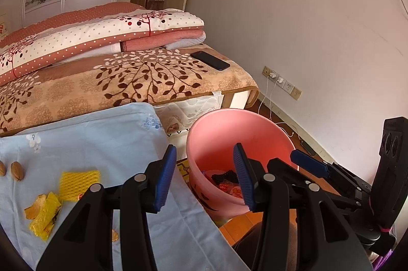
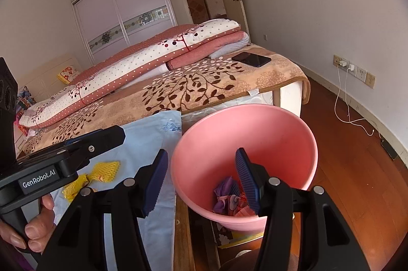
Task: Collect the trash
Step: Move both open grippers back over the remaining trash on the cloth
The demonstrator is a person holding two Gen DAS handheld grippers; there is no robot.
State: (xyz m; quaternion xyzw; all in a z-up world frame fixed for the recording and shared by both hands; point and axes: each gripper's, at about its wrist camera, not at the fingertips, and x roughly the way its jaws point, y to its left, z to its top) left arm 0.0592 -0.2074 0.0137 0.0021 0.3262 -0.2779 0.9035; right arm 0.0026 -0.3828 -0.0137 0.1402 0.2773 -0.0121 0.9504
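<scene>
A pink bin (image 1: 255,133) stands on the floor beside the bed, with purple and red wrappers (image 2: 229,199) at its bottom. My left gripper (image 1: 204,179) is open and empty, spanning the edge of a light blue cloth (image 1: 102,143) and the bin's rim. My right gripper (image 2: 201,181) is open and empty over the bin (image 2: 280,138); one of its fingers (image 1: 308,165) shows in the left wrist view. On the cloth lie a yellow foam net (image 1: 79,180), a yellow wrapper (image 1: 46,217), orange peel (image 1: 32,211) and two nuts (image 1: 16,170).
The bed (image 1: 153,82), under a leaf-patterned blanket, carries folded quilts (image 1: 102,41) and a black phone (image 1: 210,60). A charger cable (image 2: 341,102) runs from wall sockets onto the wooden floor (image 2: 357,181). A hand (image 2: 38,220) grips the left gripper's handle.
</scene>
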